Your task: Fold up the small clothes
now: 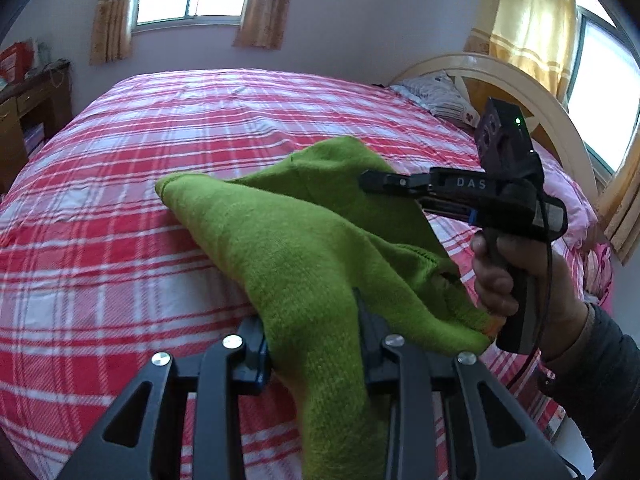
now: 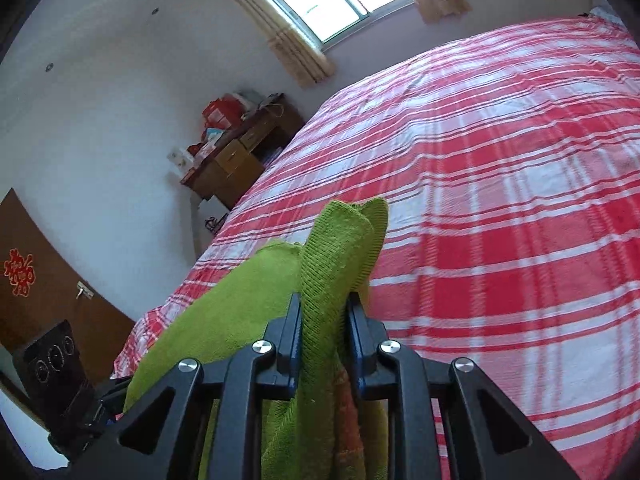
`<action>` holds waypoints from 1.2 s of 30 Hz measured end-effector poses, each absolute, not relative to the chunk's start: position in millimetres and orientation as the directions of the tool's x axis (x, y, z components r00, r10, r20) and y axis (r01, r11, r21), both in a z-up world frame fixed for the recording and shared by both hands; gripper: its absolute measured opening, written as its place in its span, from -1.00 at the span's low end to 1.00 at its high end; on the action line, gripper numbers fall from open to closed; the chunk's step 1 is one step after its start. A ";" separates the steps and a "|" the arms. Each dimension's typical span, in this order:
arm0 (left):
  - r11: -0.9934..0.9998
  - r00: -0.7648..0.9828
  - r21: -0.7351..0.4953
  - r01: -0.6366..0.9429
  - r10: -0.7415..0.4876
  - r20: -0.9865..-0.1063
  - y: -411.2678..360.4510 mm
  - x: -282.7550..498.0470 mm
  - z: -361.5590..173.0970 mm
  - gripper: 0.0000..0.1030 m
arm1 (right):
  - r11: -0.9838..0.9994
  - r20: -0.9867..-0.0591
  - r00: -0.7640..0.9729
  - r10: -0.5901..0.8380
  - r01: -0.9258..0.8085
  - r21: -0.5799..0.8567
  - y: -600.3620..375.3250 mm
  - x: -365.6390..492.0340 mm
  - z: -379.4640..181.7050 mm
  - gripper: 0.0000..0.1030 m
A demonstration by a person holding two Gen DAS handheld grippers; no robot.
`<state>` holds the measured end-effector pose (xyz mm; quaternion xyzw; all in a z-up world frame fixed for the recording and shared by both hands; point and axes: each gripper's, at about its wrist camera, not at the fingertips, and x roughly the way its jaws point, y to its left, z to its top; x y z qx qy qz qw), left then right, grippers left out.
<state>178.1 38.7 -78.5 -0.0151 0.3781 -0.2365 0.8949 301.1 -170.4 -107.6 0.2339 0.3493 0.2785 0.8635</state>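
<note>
Both claws are gripping the same green knitted garment point(image 1: 304, 248), which is hanging in the air above the near part of the bed point(image 1: 120, 208) rather than lying on its red and white checked cover. The left gripper point(image 1: 316, 344) is clenching a thick gather of the knit between its pads, with cloth spilling down past the fingers toward the camera. The right gripper point(image 2: 324, 316) is likewise pinching a bunched, ribbed edge of the garment point(image 2: 336, 264), the fabric standing up between its two fingers point(image 2: 294, 332) and sagging away to the left. In the left wrist view the right gripper point(image 1: 370, 182) is reaching in from the headboard side, held by a person's hand point(image 1: 516, 276) in a dark sleeve, its tip lying against the raised far part of the knit. Holding two separate points like this is probably meant to lift the piece clear so it can be stretched out and laid flat; at present it is sagging in loose folds between the two grips (which part of the garment each claw has, I cannot tell). The wide middle of the bed is lying open beyond the garment, a sensible place to spread it. The folding proper seems not yet begun, since no neat crease is showing. A pillow point(image 1: 440, 96) is sitting at the far right corner by the headboard, well apart from the work.
</note>
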 end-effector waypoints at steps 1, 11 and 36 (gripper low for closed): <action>0.891 0.608 -0.209 0.403 -0.431 -0.667 44.6 176.9 -78.1 -0.36 | 0.728 -0.469 0.595 0.653 -0.324 0.604 -165.4 301.7 -107.2 -0.61; 0.915 0.653 -0.216 0.340 -0.395 -0.646 91.8 164.5 -72.6 -0.36 | 0.688 -0.454 0.543 0.707 -0.380 0.618 -109.0 309.1 -105.3 -0.62; 0.964 0.756 -0.162 0.213 -0.267 -0.598 181.3 147.4 -68.4 -0.36 | 0.599 -0.436 0.415 0.799 -0.481 0.640 10.6 334.1 -103.9 -0.63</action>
